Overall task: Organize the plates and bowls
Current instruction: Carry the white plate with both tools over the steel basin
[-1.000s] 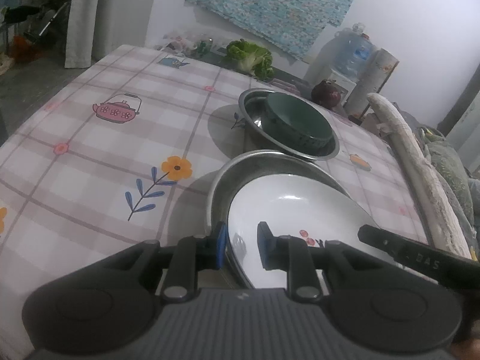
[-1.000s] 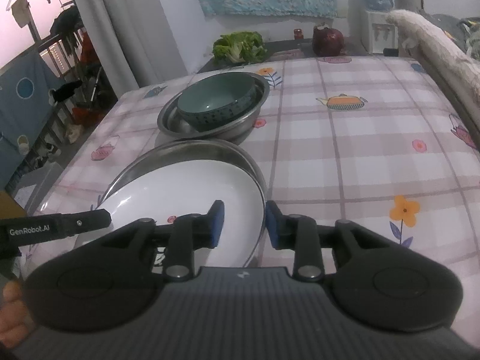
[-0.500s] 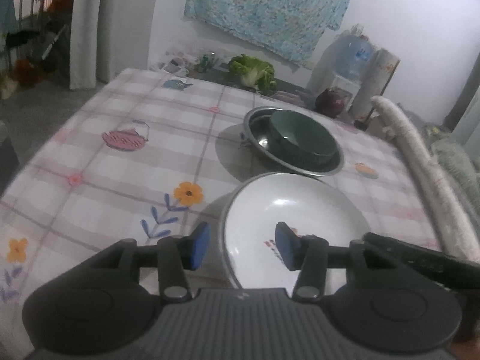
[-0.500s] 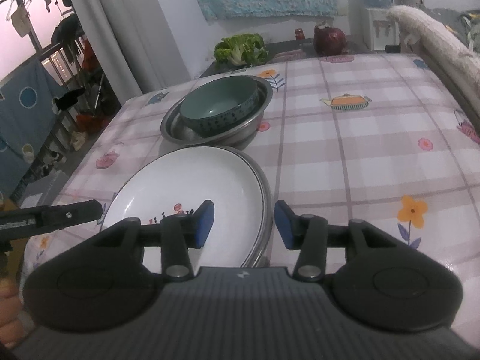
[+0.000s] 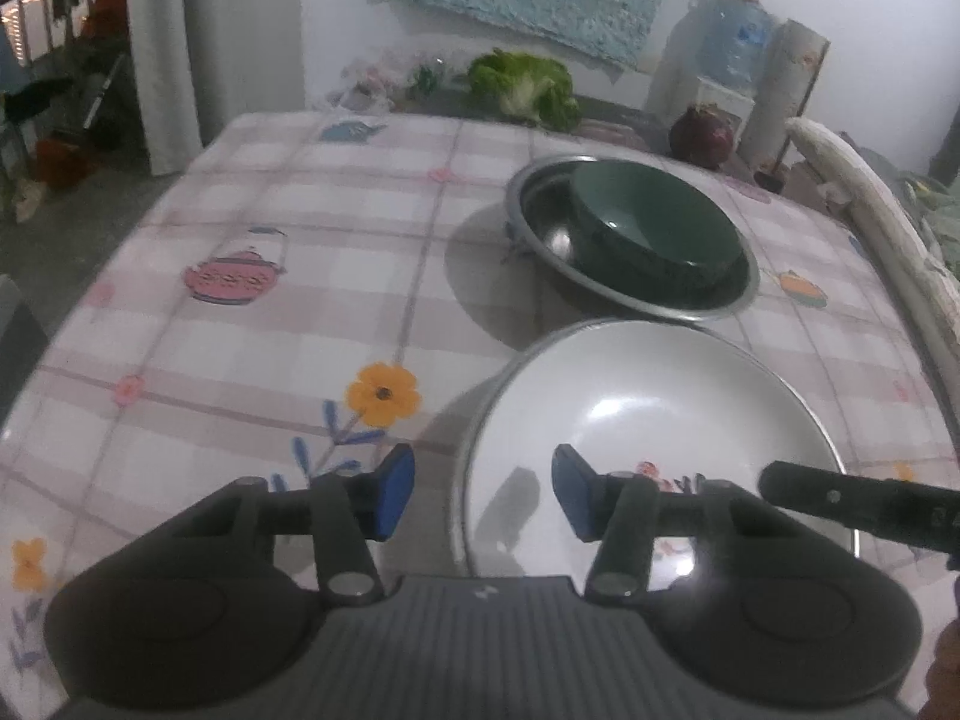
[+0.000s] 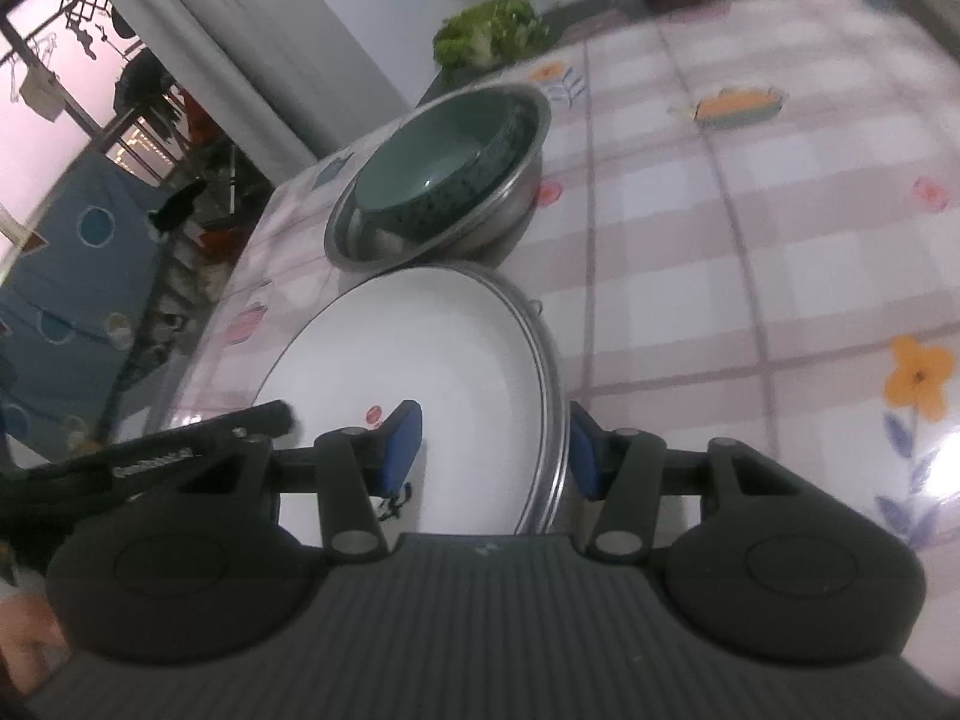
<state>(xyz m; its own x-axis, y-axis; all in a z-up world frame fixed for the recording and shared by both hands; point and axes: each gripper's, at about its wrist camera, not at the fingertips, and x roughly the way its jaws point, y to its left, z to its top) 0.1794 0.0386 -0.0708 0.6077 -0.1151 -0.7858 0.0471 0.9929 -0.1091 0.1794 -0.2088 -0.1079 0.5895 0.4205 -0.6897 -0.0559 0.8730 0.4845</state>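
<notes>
Left wrist view looks down on the table (image 5: 252,324), spread with a pink checked cloth printed with teapots and flowers. On it, the metal bowl (image 5: 543,228) holds a green bowl (image 5: 654,228), and just in front sits the white plate (image 5: 648,420) nested in a metal plate (image 6: 549,414) whose rim shows around it. The other tool's finger carries white lettering, blurred in the right wrist view and not readable now, though it read "GenRobot.AI" a second ago.

A second ago both tools were clamped on the plate's near edges and the plate stood tilted above the metal one; now it lies flat inside it. The left gripper (image 5: 483,492) has just been narrowing slightly after springing apart, its blue pads straddling the plate's left rim without pressing. The right gripper (image 6: 495,450) has just been spreading, pads either side of the right rim, not pinching it.
</notes>
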